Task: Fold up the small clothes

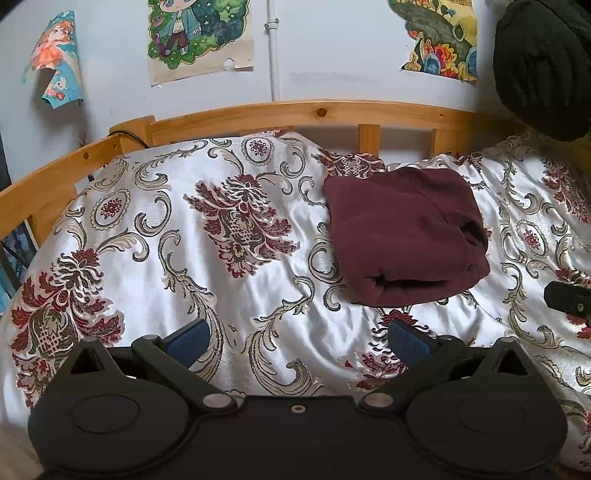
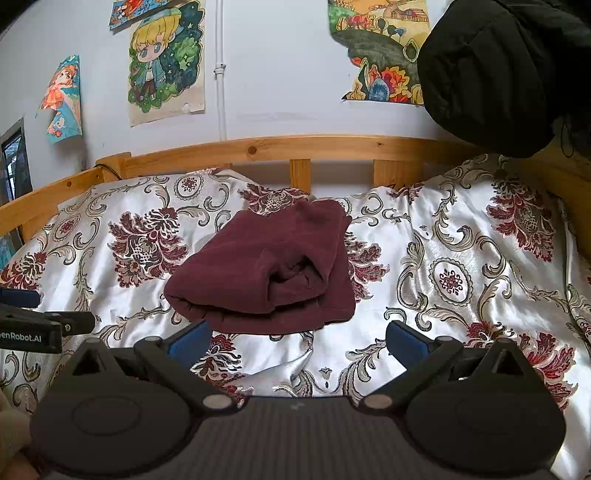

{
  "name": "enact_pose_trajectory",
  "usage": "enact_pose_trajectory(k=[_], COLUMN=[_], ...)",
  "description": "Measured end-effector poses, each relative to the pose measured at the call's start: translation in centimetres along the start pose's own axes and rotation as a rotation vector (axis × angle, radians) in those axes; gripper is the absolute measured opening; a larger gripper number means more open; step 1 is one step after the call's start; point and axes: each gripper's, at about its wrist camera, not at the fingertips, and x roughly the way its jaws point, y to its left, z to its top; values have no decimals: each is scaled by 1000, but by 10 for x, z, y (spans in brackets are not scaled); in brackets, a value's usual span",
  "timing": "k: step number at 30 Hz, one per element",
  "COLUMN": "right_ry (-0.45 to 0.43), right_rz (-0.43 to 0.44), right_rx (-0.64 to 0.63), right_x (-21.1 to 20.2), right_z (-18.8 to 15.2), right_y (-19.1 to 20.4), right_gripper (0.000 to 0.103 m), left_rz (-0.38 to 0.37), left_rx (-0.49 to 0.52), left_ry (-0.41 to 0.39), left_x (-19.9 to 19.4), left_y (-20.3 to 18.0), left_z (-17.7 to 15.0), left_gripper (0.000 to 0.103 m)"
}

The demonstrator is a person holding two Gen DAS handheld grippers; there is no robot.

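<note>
A dark maroon garment (image 1: 402, 236) lies folded into a compact bundle on the patterned satin bedcover (image 1: 184, 258). In the right wrist view the garment (image 2: 266, 269) sits just ahead and left of centre, its folded layers facing me. My left gripper (image 1: 299, 341) is open and empty, low over the cover, with the bundle ahead to its right. My right gripper (image 2: 299, 341) is open and empty, just short of the bundle's near edge. The left gripper also shows at the left edge of the right wrist view (image 2: 44, 325).
A wooden bed rail (image 1: 317, 114) runs behind the cover, close to the wall with posters (image 1: 199, 33). A black padded garment (image 2: 509, 74) hangs at the upper right. The right gripper's tip (image 1: 569, 301) shows at the left view's right edge.
</note>
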Motion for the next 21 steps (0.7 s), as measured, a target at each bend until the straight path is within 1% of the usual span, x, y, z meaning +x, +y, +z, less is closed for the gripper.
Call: enact_pose_trajectory(k=[6, 21], right_ry=[0, 3], right_rz=[0, 0], right_rx=[0, 0], right_x=[0, 0], right_z=[0, -1], right_y=[0, 0], right_gripper=[103, 103], left_rz=[-19, -13], left_rx=[-9, -10], left_ry=[-6, 6], left_x=[-2, 0], left_y=[1, 0], left_z=[0, -1], left_gripper=[102, 102])
